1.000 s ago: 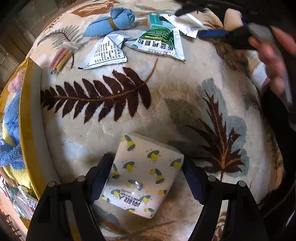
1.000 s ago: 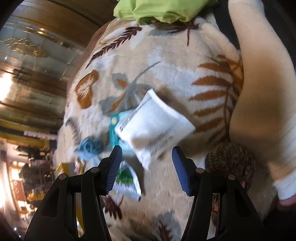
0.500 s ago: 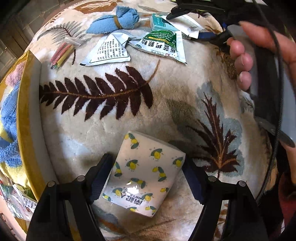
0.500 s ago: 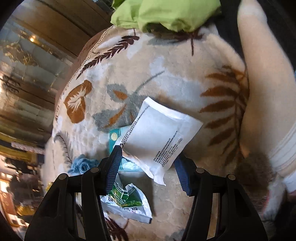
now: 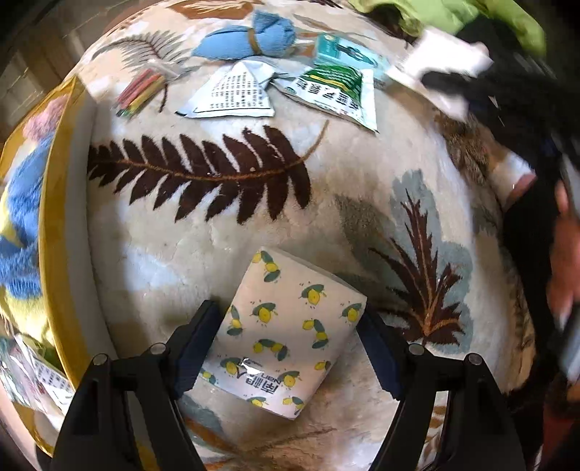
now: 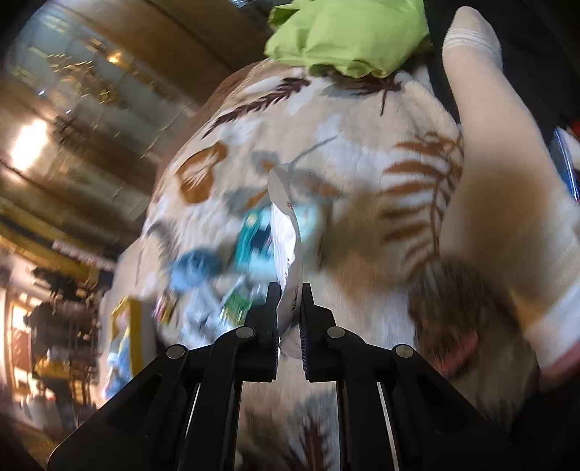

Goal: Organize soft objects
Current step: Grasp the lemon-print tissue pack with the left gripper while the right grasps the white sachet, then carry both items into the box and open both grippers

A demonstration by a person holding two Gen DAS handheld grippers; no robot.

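A lemon-print tissue pack [image 5: 286, 333] lies on the leaf-pattern blanket [image 5: 326, 203] between the fingers of my left gripper [image 5: 290, 344], which is open around it. My right gripper [image 6: 291, 308] is shut on a white sachet [image 6: 288, 253], held edge-on above the blanket; it also shows blurred in the left wrist view [image 5: 442, 69]. A rolled blue cloth [image 5: 250, 36], a white printed sachet [image 5: 235, 96], a green sachet [image 5: 337, 90] and a teal packet [image 5: 340, 50] lie at the far side.
A yellow-rimmed bin [image 5: 54, 253] with blue fluffy cloth stands at the left. A bundle of coloured sticks [image 5: 139, 92] lies near it. A green cloth [image 6: 348, 32] sits at the blanket's far end. A person's socked leg [image 6: 504, 181] is at the right.
My right gripper has closed on the white sachet and lifted it, turning it edge-on. The left gripper and tissue pack have hardly moved.
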